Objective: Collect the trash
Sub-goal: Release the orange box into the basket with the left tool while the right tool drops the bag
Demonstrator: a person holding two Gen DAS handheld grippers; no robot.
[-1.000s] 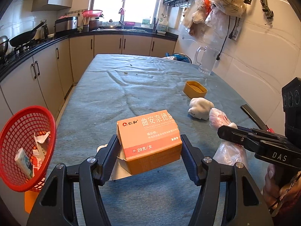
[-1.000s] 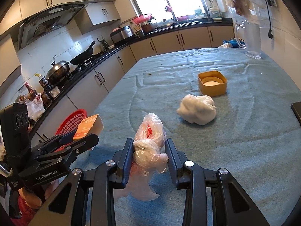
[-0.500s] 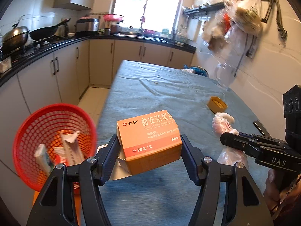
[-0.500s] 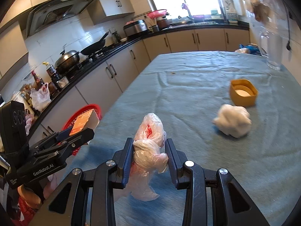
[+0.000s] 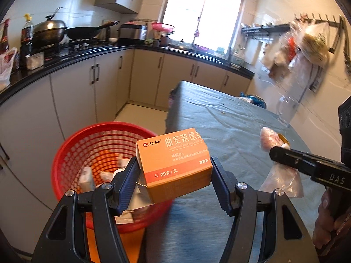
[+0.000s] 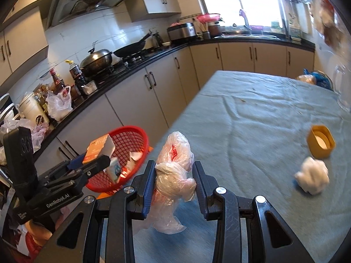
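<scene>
Gripping the light, stiff orange cardboard box (image 5: pixel 175 164) by its sides above the red mesh plastic basket (image 5: pixel 72 151), the left gripper (image 5: pixel 173 175) stays clenched, while the right gripper (image 6: pixel 174 184) squeezes a soft, slippery crumpled plastic bag (image 6: pixel 175 171) at its middle.

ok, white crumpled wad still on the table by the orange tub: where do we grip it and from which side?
Grip the white wad across its middle, coming from above with the fingers on its left and right flanks. It is a loose rounded lump lying on the cloth, with no handle or edge. The orange tub sits just behind it, so approaching from the near side probably keeps clear. Both grippers are full now.
</scene>
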